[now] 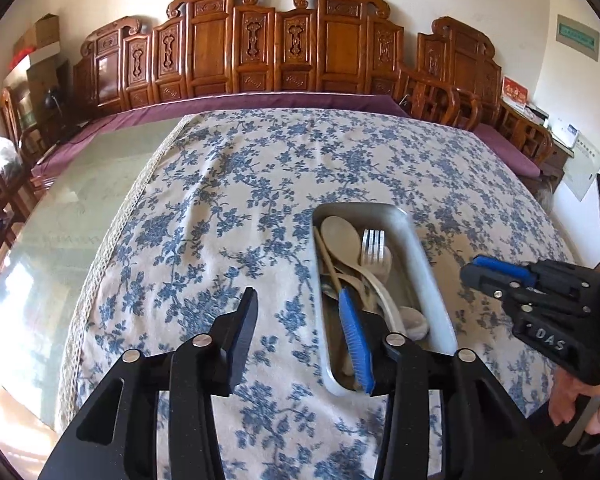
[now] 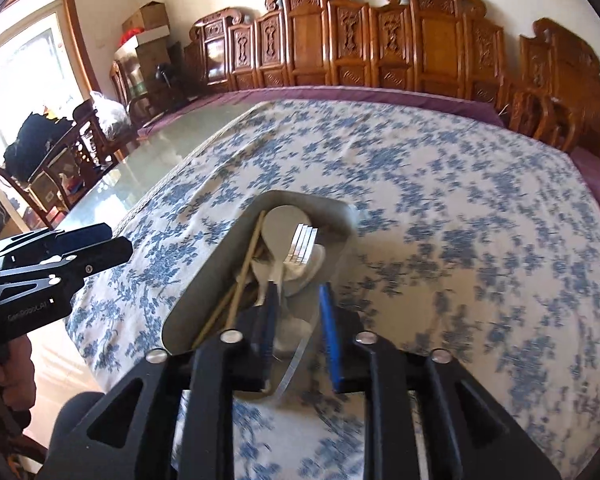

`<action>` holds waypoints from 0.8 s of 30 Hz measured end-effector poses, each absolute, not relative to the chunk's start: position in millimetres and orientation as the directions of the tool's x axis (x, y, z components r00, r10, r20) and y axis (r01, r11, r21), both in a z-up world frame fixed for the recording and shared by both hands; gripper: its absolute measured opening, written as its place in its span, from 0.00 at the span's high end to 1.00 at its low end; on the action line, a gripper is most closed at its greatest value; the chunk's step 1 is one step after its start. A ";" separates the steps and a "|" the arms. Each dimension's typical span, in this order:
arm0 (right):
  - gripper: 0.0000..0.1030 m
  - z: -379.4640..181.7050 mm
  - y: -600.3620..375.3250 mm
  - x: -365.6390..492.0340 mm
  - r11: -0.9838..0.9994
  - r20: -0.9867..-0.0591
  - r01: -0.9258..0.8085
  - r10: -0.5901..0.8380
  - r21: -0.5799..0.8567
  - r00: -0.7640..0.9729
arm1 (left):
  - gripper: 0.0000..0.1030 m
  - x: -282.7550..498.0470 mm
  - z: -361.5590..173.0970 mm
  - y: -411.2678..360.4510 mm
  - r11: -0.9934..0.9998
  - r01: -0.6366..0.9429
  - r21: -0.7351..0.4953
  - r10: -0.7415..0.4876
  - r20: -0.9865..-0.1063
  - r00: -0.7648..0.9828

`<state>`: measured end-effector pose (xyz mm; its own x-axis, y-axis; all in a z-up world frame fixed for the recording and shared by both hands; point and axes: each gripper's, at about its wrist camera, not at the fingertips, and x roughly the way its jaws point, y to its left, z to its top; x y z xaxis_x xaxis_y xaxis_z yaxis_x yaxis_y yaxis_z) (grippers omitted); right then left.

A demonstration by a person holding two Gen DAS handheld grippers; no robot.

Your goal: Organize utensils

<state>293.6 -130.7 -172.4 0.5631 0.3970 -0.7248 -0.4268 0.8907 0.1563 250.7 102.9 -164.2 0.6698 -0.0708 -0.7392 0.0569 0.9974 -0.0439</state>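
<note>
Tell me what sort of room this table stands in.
Most likely a dining or living room in a home. A carved wooden bench with a purple cushion lines the wall, a floral tablecloth covers a glass-topped table, and a metal tray of spoons and a fork sits on it.

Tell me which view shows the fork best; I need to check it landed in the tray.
The left wrist view: the fork lies sharp and unobstructed in the tray. The right wrist view shows it motion-blurred, its handle partly behind the right gripper.
</note>
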 end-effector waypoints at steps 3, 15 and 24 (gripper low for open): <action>0.47 -161.3 -149.6 275.6 0.902 -0.704 -0.408 0.380 0.139 0.600 | 0.41 240.0 -159.4 91.0 0.996 0.055 -0.065 -0.085 -0.734 0.673; 0.03 -113.1 -216.0 207.4 0.958 -0.614 -0.277 0.266 0.080 0.743 | 0.08 193.9 -132.1 42.5 0.993 0.092 -0.069 -0.114 -0.700 0.705; 0.03 -84.9 -244.4 157.7 0.981 -0.572 -0.194 0.168 0.016 0.803 | 0.08 156.6 -103.5 12.2 0.993 0.111 -0.027 -0.101 -0.659 0.746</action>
